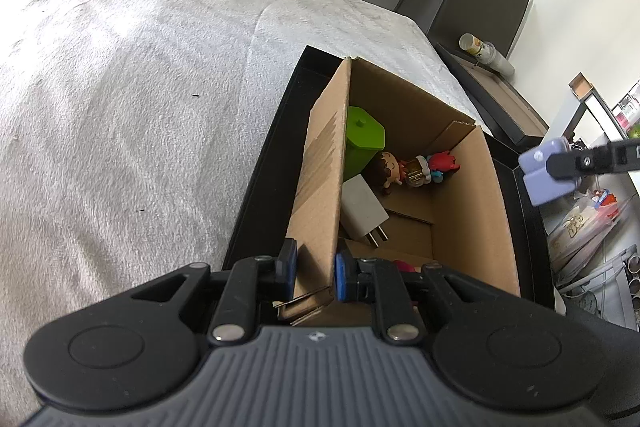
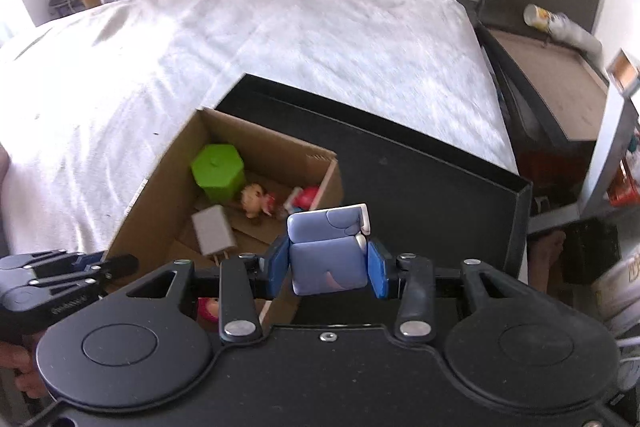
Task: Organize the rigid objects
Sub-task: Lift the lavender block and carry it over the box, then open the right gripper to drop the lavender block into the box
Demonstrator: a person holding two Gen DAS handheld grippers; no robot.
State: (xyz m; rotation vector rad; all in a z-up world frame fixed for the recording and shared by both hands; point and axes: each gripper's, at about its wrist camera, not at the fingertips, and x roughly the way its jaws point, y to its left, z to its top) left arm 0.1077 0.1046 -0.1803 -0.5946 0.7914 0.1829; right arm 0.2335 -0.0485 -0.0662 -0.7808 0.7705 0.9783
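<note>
An open cardboard box (image 1: 472,195) (image 2: 160,187) sits in a black tray (image 1: 264,167) (image 2: 440,187) on the bed. Inside lie a green hexagonal container (image 1: 362,143) (image 2: 218,167), a grey plug adapter (image 1: 362,207) (image 2: 212,231), a small doll figure (image 1: 390,167) (image 2: 256,201) and a red toy (image 1: 440,163) (image 2: 306,197). My left gripper (image 1: 316,269) (image 2: 96,263) is shut on the box's left wall. My right gripper (image 2: 330,263) (image 1: 560,167) is shut on a pale blue toy block (image 2: 328,251) (image 1: 540,171), held above the tray to the right of the box.
A white blanket (image 1: 120,107) (image 2: 320,39) covers the bed around the tray. A brown side surface (image 2: 560,87) with a lying cup stack (image 1: 486,53) (image 2: 560,23) is at the right. Clutter and bags (image 1: 580,227) fill the floor right of the bed.
</note>
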